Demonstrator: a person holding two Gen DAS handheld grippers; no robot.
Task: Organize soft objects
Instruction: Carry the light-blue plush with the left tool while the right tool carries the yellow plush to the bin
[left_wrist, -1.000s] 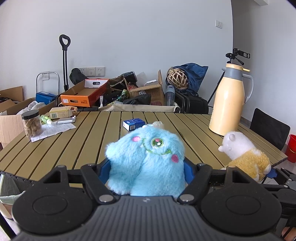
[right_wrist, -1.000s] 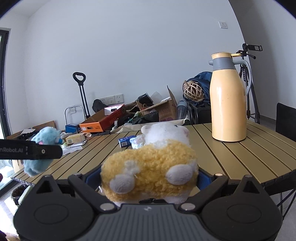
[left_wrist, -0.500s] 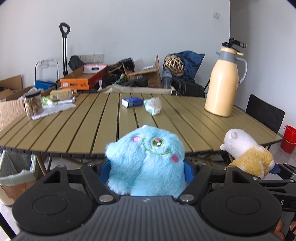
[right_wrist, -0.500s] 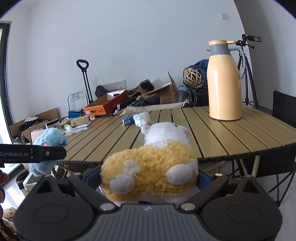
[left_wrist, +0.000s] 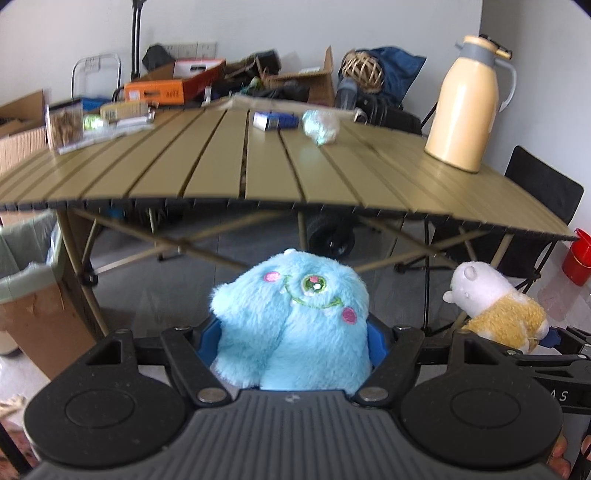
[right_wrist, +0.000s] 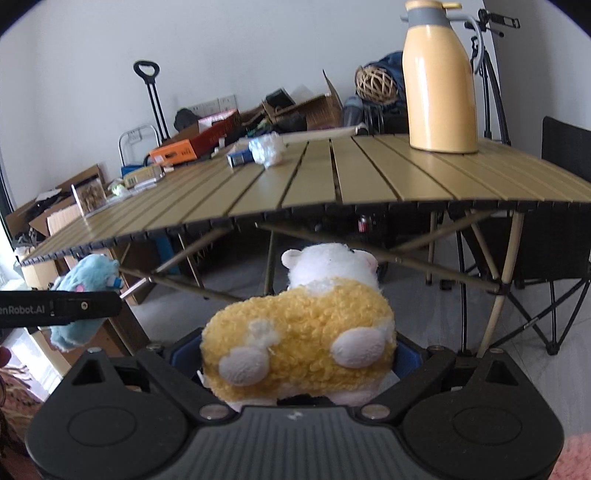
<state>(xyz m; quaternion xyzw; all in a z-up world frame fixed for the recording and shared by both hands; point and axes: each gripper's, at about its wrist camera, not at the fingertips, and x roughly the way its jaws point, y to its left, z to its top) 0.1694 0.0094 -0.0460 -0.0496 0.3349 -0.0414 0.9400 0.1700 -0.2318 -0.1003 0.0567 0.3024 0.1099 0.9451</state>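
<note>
- Between the blue pads of the left gripper (left_wrist: 291, 345), at 6 o'clock in the left wrist view, sits the blue plush monster (left_wrist: 295, 325); the jaws are clamped on its lower body, its face turned toward the slatted table (left_wrist: 221, 166)
- At 6 o'clock in the right wrist view, the right gripper (right_wrist: 299, 362) is clamped on the yellow-and-white plush animal (right_wrist: 303, 339), pads pressing its flanks, white head pointing away from the camera
- Both toys hang in front of the near table edge and below its top, over the floor; neither touches the table
- Handling, as a judgement: both look light, fluffy and compressible, not fragile; fur could slide against the pads, so a hold across the thick middle of the body seems safer than one on an ear or a foot
- Writing: the left gripper's arm at 9 o'clock in the right wrist view reads "enRobot.AI" (right_wrist: 22, 309), cut off at the frame edge; the letters "A S" (left_wrist: 557, 396) show at 4 o'clock in the left wrist view
- Lettering on the orange box (left_wrist: 155, 90) at 11 o'clock is too blurred to read
</note>
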